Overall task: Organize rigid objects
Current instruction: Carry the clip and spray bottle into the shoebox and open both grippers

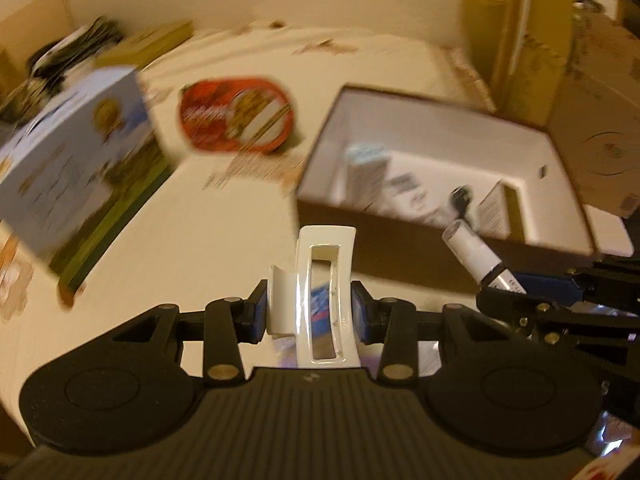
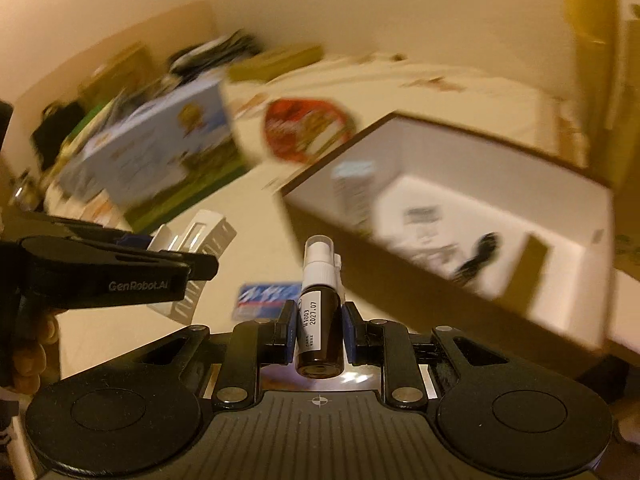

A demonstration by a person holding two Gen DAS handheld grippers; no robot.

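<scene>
Above the table, near the open box (image 1: 560,152), the left tool (image 1: 310,314) pinches a light, stiff, probably slippery white hair clip (image 1: 324,296) across its sides, while the right tool (image 2: 319,332) pinches a small, likely breakable spray bottle (image 2: 320,320) around its body.

We read "GenRobot.AI" in pale letters on the side of the left gripper (image 2: 192,268), seen from the right wrist camera. On the white label of the dark spray bottle (image 2: 320,320) we read "H1003" and "2027.07". Print on the blue box (image 2: 160,152) and red tin (image 2: 308,128) is too blurred to read.
</scene>
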